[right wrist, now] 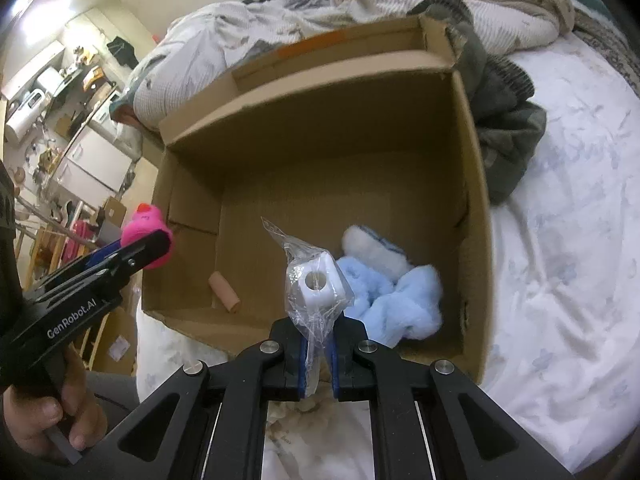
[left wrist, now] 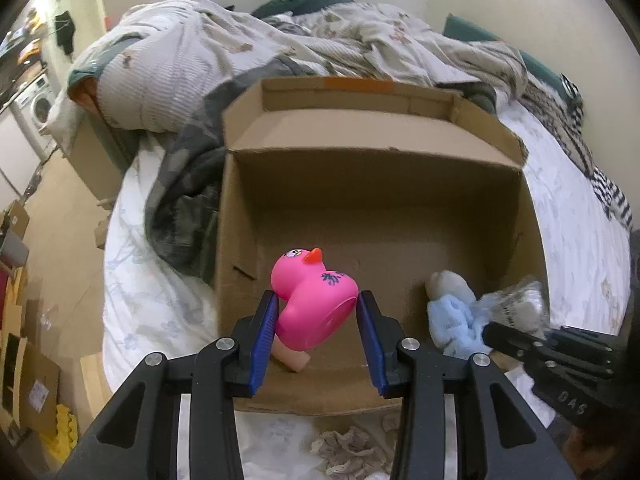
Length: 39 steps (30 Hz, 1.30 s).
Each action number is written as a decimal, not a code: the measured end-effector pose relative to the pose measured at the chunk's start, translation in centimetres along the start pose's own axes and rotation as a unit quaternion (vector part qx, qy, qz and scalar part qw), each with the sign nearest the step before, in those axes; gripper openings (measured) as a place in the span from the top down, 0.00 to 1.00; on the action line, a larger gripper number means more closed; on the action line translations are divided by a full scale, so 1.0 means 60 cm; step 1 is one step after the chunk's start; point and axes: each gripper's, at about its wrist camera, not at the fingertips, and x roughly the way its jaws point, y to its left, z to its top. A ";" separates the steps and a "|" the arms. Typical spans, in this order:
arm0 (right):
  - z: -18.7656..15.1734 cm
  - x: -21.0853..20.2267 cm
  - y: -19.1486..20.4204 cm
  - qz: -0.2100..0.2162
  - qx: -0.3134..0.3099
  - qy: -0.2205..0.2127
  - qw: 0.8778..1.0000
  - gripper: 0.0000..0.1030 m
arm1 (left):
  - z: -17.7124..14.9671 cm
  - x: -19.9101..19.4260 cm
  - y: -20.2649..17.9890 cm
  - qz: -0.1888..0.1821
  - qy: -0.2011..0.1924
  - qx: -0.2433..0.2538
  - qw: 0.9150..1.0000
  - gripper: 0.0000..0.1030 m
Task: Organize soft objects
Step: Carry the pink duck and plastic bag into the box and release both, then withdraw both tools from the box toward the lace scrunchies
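in the left wrist view the left gripper [left wrist: 316,314] is clamping a pink rubber duck [left wrist: 314,304] between its blue pads over the near edge of the open cardboard box [left wrist: 372,200] sitting on the bed [left wrist: 152,300], the duck hiding most of a small peach tube [left wrist: 294,362] on the box floor, while a light blue plush [left wrist: 452,320] is lying at the near right. in the right wrist view the right gripper [right wrist: 319,354] is pinching tight the clear plastic wrap of a white roll [right wrist: 316,284], its contents hard to make out, above the box with the plush just right of it, and the left gripper is entering at left with the duck half hidden behind its finger.
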 end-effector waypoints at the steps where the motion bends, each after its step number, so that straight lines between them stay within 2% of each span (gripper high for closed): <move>1: 0.000 0.005 0.000 -0.003 0.000 0.006 1.000 0.90 | -0.001 0.003 -0.003 -0.008 0.005 0.002 1.000 0.64; 6: -0.002 0.024 -0.010 -0.015 0.015 0.030 0.999 0.90 | -0.002 0.012 -0.012 -0.011 0.013 0.007 1.000 0.64; 26: -0.001 0.024 -0.012 -0.014 0.017 0.027 0.999 0.90 | -0.010 0.020 -0.008 -0.006 0.026 0.001 1.000 0.63; 27: -0.001 0.024 -0.013 -0.015 0.018 0.027 0.999 0.90 | -0.010 0.020 -0.008 -0.006 0.027 0.002 1.000 0.62; 29: 0.000 0.023 -0.014 -0.013 0.021 0.025 0.999 0.90 | -0.009 0.021 -0.009 -0.001 0.031 0.002 1.000 0.41; 30: 0.000 0.022 -0.014 -0.012 0.022 0.023 0.999 0.90 | -0.009 0.020 -0.008 0.002 0.030 0.001 1.000 0.37; 35: 0.003 0.015 -0.015 -0.003 0.025 0.010 1.000 0.89 | -0.006 0.012 -0.007 0.009 0.020 0.002 1.000 0.36; 36: 0.004 0.013 -0.016 0.000 0.028 0.008 1.000 0.81 | -0.006 0.012 -0.007 0.011 0.019 0.001 1.000 0.36; 38: 0.006 0.007 -0.018 -0.001 0.037 -0.003 0.999 0.47 | -0.006 0.012 -0.005 0.014 0.020 0.001 1.000 0.36; 39: 0.007 0.000 -0.020 -0.006 0.041 -0.017 0.999 0.18 | -0.006 0.012 -0.005 0.015 0.020 0.000 1.000 0.36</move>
